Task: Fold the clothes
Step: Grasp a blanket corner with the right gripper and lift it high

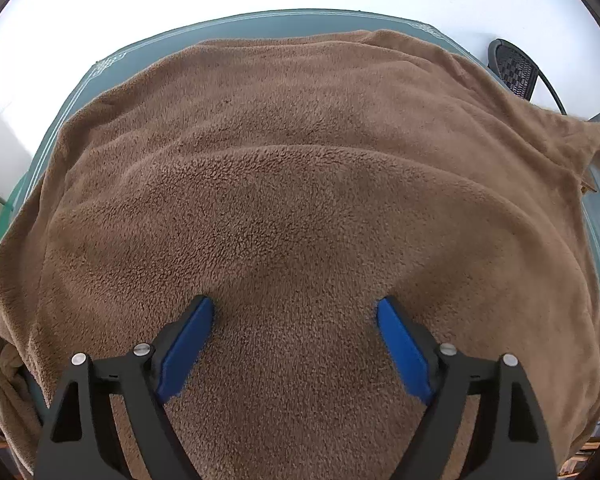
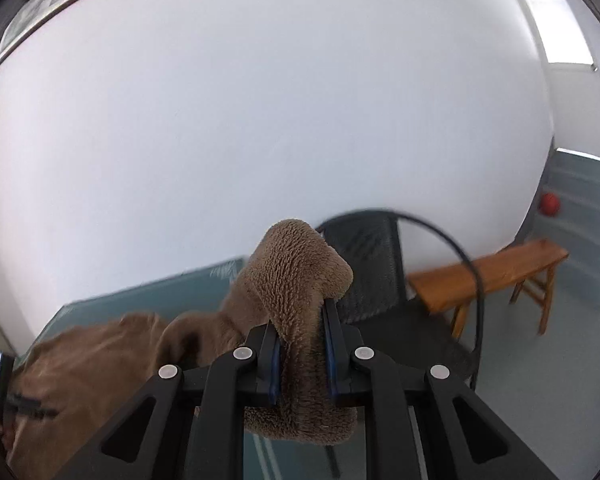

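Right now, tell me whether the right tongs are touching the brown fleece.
Touching. The right wrist view shows the right tongs shut on a bunched fold of the brown fleece, with pile pressed against both blue pads and spilling out above and below.

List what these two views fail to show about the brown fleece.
- Brown fleece garment: left wrist view, its near and side edges run off the frame, so its type is unclear.
- Teal table: mostly covered by the fleece.
- Pinched fleece edge: right wrist view, hidden inside the shut right tool.

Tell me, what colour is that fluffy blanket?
Brown; the fleece blanket shows best in the left wrist view.
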`<state>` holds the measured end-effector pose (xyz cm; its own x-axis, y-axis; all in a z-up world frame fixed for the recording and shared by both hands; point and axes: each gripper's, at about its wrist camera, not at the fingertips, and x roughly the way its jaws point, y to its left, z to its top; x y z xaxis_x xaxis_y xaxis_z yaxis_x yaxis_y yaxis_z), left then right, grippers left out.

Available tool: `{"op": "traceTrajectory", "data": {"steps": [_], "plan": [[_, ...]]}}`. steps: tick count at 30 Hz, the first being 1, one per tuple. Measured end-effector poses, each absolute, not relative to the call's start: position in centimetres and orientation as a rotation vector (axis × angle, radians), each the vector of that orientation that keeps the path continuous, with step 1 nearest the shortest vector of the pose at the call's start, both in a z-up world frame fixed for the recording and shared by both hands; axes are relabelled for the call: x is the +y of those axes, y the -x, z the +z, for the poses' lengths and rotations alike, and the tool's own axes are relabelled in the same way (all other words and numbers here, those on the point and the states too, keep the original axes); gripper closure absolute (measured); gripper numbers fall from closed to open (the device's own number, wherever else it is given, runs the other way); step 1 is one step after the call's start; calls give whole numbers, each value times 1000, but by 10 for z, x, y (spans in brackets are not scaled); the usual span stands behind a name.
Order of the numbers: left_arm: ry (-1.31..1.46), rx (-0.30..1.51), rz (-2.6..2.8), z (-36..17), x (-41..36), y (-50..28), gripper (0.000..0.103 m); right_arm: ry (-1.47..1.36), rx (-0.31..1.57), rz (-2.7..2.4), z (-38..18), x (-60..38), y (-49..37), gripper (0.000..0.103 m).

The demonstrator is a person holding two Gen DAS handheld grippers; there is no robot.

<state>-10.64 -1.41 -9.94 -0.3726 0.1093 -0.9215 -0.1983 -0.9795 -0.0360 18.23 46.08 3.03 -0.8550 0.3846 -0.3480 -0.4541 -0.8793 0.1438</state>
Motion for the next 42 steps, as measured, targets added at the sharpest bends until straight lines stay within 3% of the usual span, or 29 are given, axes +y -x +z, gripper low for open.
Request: {"op": "traceTrajectory", "data": {"steps": [11,18,31,42], "plan": [[1602,72,2417,-96,-44,92,15,456,283,2680,71,451,-94,85],[1556,-132,2371,-79,-82,98,15,439,12,2850,106,356,-49,85],[1578,-202,2359,-84,-91,118,15,700,-397,2810,50,282,-22,85],[1575,-133,2386,-85,-79,118,13,596,-347,2670,99,288,-95,85]]}}
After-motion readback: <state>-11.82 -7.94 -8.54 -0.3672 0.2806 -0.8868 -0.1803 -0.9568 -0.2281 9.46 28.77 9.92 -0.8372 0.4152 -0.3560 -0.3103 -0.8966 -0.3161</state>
